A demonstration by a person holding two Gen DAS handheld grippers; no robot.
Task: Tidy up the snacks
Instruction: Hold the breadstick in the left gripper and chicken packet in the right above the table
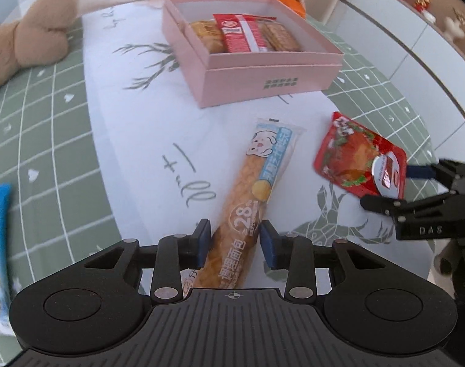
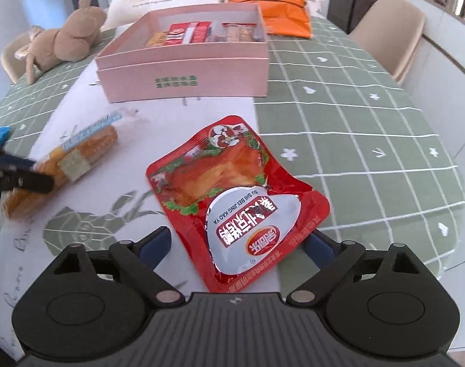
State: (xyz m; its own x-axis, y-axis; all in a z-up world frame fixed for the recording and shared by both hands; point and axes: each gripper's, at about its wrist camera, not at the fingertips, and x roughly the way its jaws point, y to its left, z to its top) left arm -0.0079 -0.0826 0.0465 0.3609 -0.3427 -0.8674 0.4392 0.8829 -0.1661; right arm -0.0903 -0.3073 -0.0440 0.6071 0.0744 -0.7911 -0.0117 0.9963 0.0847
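Bread stick (image 1: 251, 202) between left jaws

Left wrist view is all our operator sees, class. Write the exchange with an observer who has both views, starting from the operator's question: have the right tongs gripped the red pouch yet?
Observer: No. The red pouch lies flat between the right tongs, which are wide open, with neither pad pressing it.
Operator: Any text on its silver label?
Observer: It reads SU SHI BEI JING KAO YA.
Operator: What is the orange thing behind the pink box?
Observer: An orange bag, lying flat on the table just past the box.
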